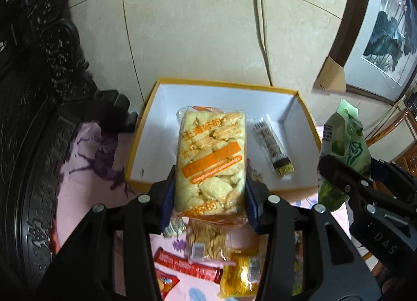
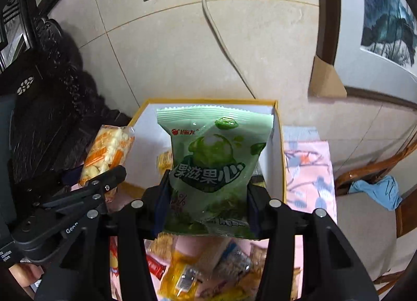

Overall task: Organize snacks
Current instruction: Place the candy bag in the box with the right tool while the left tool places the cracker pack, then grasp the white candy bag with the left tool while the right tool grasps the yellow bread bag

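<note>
My left gripper is shut on a clear pack of pale rice crackers with orange print, held in the air over the near edge of the yellow-rimmed white box. A dark wrapped bar lies inside the box. My right gripper is shut on a green snack bag, also raised in front of the box. In the left wrist view the green bag and the right gripper show at the right edge. In the right wrist view the cracker pack shows at the left.
Several loose snacks lie on the pink patterned cloth below both grippers. Dark carved furniture stands at the left. A tiled wall with a cable rises behind the box, a framed picture leans at the right, and a wooden chair stands at the right.
</note>
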